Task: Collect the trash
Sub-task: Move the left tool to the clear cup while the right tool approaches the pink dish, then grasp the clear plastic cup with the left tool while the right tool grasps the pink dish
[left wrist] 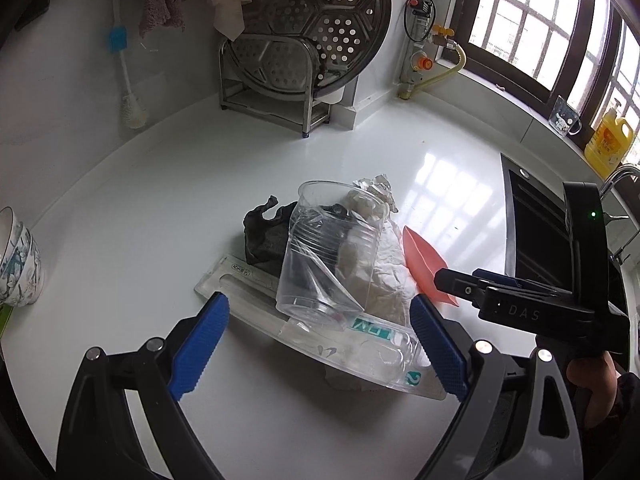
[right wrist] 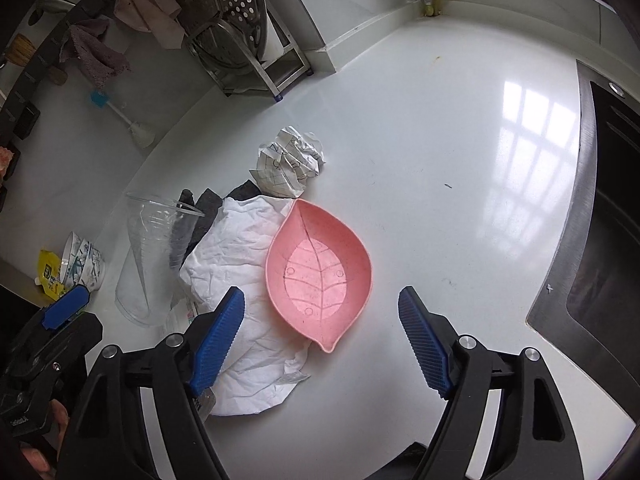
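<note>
A heap of trash lies on the white counter: a crushed clear plastic cup, a black scrap, crumpled white paper and a clear blister pack. My left gripper is open over the blister pack, touching nothing. In the right wrist view my right gripper is open, its fingers either side of the near tip of a pink leaf-shaped dish. The dish rests partly on the white paper. A printed paper ball lies behind it, and the cup is to the left.
A dark sink is sunk into the counter on the right. A steel rack with a perforated steamer tray stands at the back wall. Stacked patterned bowls sit at the left edge, and a yellow bottle by the window.
</note>
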The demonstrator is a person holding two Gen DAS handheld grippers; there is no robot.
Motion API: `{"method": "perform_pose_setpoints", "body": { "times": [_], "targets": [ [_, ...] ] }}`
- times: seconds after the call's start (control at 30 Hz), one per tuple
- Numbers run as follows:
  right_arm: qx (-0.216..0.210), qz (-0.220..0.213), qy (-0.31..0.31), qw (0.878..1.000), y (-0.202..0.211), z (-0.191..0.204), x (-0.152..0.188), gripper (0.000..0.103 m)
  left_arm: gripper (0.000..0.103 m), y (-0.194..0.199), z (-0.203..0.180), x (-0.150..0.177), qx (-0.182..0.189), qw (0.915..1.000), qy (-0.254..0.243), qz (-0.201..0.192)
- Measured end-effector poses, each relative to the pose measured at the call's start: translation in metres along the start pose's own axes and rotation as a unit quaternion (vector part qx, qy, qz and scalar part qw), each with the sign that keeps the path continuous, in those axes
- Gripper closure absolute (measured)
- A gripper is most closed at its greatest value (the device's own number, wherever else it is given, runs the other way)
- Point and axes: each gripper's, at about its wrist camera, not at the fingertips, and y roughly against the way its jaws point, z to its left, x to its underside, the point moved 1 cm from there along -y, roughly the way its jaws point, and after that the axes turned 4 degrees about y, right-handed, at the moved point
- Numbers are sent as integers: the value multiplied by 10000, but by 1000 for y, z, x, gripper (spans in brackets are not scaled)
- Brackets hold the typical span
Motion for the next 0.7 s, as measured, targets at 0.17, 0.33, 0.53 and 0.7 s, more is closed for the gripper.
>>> {"method": "perform_pose_setpoints", "body": {
  "times": [0.17, 0.33, 0.53, 0.7],
  "targets": [
    [35, 48, -25, 10000, -11, -1, -1, 27, 13, -6, 3, -1, 33, 10000, -44, 34],
    [128, 72, 51, 9999, -21, 3, -4, 27, 13, -9, 4, -2, 59, 9999, -77, 49],
    [149, 66, 197, 9997, -27, 7, -5, 27, 13, -11, 4, -3, 67, 9999, -103, 53],
    [121, 56, 219, 9997, -28, 5, -6, 28, 13, -13, 2, -3, 77, 9999, -112, 45]
  ]
}}
